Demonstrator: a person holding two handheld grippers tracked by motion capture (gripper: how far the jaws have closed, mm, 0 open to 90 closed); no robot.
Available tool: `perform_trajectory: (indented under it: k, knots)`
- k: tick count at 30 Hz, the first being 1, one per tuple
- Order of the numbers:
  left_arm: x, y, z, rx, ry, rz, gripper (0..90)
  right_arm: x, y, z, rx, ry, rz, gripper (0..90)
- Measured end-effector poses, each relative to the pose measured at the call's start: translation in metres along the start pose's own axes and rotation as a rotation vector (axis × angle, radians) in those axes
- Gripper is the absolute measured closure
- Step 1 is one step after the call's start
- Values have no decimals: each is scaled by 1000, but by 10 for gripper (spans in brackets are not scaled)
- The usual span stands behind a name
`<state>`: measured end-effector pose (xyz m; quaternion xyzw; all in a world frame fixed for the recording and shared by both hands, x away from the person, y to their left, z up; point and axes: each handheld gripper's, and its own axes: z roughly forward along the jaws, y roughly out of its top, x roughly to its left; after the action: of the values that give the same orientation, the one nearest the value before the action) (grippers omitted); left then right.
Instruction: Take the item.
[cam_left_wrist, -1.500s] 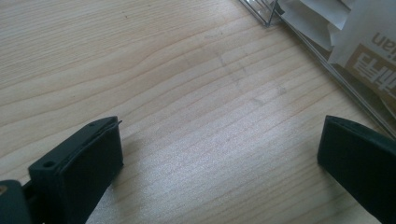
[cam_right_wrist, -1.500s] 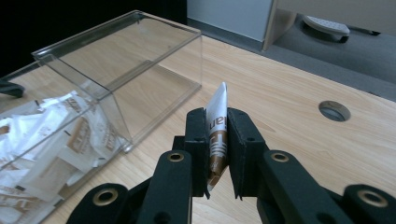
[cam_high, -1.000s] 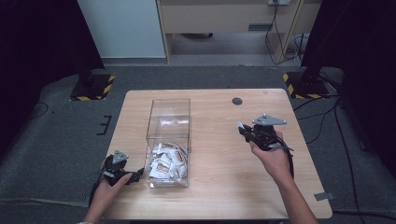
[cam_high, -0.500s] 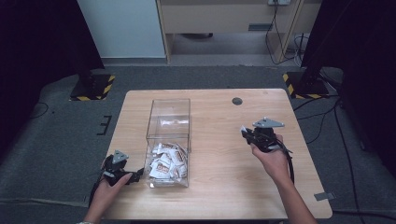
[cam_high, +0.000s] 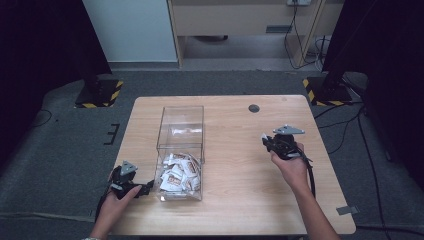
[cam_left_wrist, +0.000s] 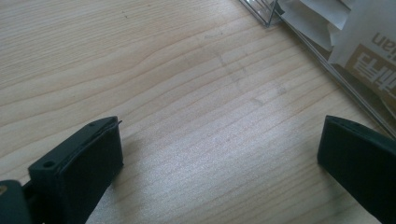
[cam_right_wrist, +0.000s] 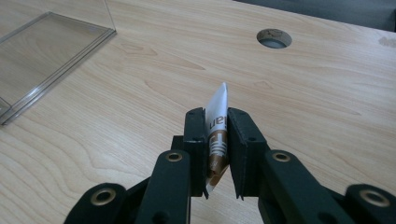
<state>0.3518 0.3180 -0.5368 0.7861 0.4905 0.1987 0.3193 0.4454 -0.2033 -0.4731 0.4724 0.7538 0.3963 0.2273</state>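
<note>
Nearest me, at the table's near left corner, my left gripper (cam_high: 131, 184) rests low on the pale wooden table (cam_high: 235, 200), its two black jaws spread wide over bare wood. Just to its right stands one clear plastic rectangular box (cam_high: 180, 150), its near half heaped with small white-and-brown paper sachets (cam_high: 177, 172); they overlap too much for me to count. Further off on the right, well apart from the box, my right gripper (cam_right_wrist: 217, 140) is clamped on one white-and-brown paper sachet (cam_right_wrist: 218, 122), gripped edge-on and poking up between the jaws. Farthest, one round cable hole (cam_high: 254, 108) sits near the table's far edge.
</note>
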Motion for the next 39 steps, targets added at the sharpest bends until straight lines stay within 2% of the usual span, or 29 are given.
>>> perform_trajectory:
  k: [10, 22, 29, 39]
  knots:
    - [0, 0, 0, 0, 0, 0, 0, -7, -7, 14, 34, -16, 5, 776]
    - [0, 0, 0, 0, 0, 0, 0, 13, -11, 28, 64, 5, -39, 763]
    - [0, 0, 0, 0, 0, 0, 0, 19, -12, 32, 79, 13, -42, 749]
    - [0, 0, 0, 0, 0, 0, 0, 28, -13, 36, 97, 16, -60, 643]
